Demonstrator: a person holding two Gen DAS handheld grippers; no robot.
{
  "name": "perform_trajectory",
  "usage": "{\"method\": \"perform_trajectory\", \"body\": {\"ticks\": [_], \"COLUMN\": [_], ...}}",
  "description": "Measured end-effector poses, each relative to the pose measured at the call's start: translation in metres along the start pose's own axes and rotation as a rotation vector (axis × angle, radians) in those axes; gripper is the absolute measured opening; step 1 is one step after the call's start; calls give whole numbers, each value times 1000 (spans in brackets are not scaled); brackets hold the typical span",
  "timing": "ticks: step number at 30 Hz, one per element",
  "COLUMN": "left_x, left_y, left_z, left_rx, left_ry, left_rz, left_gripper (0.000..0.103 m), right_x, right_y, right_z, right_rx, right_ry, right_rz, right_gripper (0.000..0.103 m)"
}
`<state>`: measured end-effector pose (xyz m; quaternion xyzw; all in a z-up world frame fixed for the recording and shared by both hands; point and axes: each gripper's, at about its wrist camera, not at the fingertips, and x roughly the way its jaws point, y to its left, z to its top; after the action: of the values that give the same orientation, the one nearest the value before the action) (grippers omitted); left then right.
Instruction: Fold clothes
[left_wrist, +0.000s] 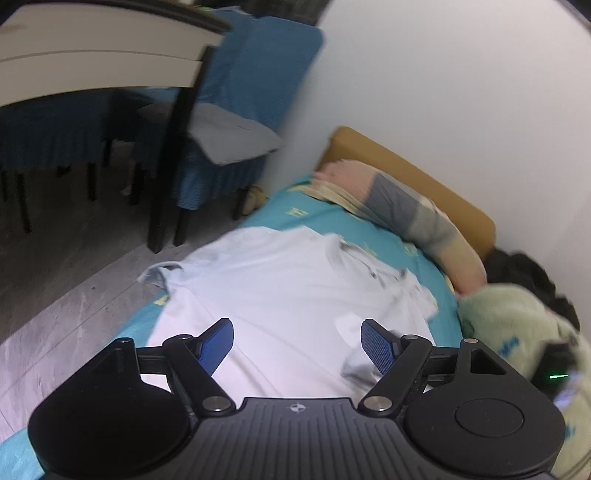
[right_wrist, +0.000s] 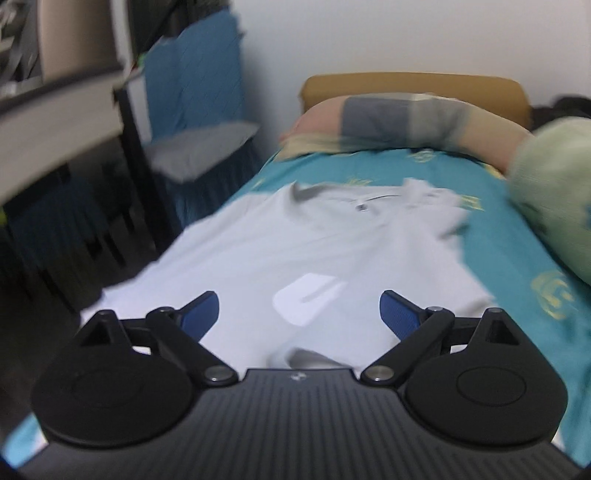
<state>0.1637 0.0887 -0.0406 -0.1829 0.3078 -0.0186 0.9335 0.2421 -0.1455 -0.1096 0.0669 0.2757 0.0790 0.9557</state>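
A pale grey polo shirt (left_wrist: 280, 288) lies spread flat on the teal bedsheet (left_wrist: 325, 218), collar toward the headboard. It also shows in the right wrist view (right_wrist: 295, 240), with a white logo patch (right_wrist: 306, 295) on its front. My left gripper (left_wrist: 297, 332) is open and empty above the shirt's lower part. My right gripper (right_wrist: 299, 308) is open and empty above the shirt near the logo patch.
A striped pillow (right_wrist: 402, 122) and a tan headboard (right_wrist: 410, 83) lie at the far end. A pale green garment (right_wrist: 554, 188) lies at the right edge of the bed. A chair with a blue cover (left_wrist: 236, 122) and a table (left_wrist: 88, 59) stand at the left.
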Motion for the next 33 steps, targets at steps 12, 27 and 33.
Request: {"method": "perform_trajectory", "body": {"ticks": [12,27,33], "left_x": [6,119,188], "left_y": [-57,-144,-202], "left_z": [-54,-99,-94], "left_rx": [247,471,603], "left_ry": [69,42,5], "left_rz": [-24,-64,-113], "left_gripper": [79,79,82], "right_x": [-156,-147,-125], "right_y": [-37,-125,-156], "right_z": [-30,-39,-45], "right_rx": [26,264,429], "right_ry": [-68,-189,-150], "right_rz": [-101,-261,-262], "right_gripper": [96,96,96]}}
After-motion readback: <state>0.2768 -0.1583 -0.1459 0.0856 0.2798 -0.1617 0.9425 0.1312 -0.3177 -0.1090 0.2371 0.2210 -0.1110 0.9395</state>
